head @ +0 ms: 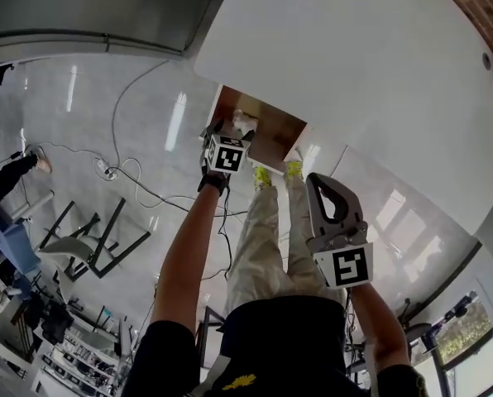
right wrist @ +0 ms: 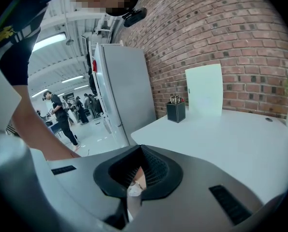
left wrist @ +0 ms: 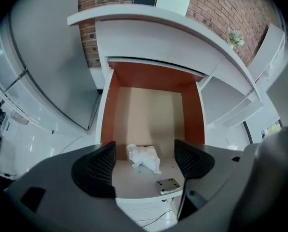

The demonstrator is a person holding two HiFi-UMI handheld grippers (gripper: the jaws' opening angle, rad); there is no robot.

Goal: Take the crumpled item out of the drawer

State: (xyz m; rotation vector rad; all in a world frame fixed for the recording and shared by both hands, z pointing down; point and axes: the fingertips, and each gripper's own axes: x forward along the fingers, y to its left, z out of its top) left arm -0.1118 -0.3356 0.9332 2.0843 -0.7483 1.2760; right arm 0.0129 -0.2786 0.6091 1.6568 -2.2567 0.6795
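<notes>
The drawer [head: 273, 132] stands pulled out from under the white table [head: 354, 56], its wood-coloured inside showing [left wrist: 110, 105]. A crumpled white item [left wrist: 145, 158] lies on the drawer floor near the front, also seen as a small white lump [head: 243, 124] in the head view. My left gripper [left wrist: 145, 153] reaches into the drawer [head: 228, 132], open, one jaw on each side of the crumpled item without touching it. My right gripper [head: 319, 184] hangs back by my legs, away from the drawer, shut [right wrist: 136, 175] with nothing held.
A small metal plate [left wrist: 168, 185] sits at the drawer's front edge. On the table stand a black pen holder [right wrist: 176, 111] and a white card [right wrist: 204, 91]. A grey fridge [right wrist: 124, 91] is to the left. Cables [head: 131, 172] and a folded frame [head: 89, 238] lie on the floor.
</notes>
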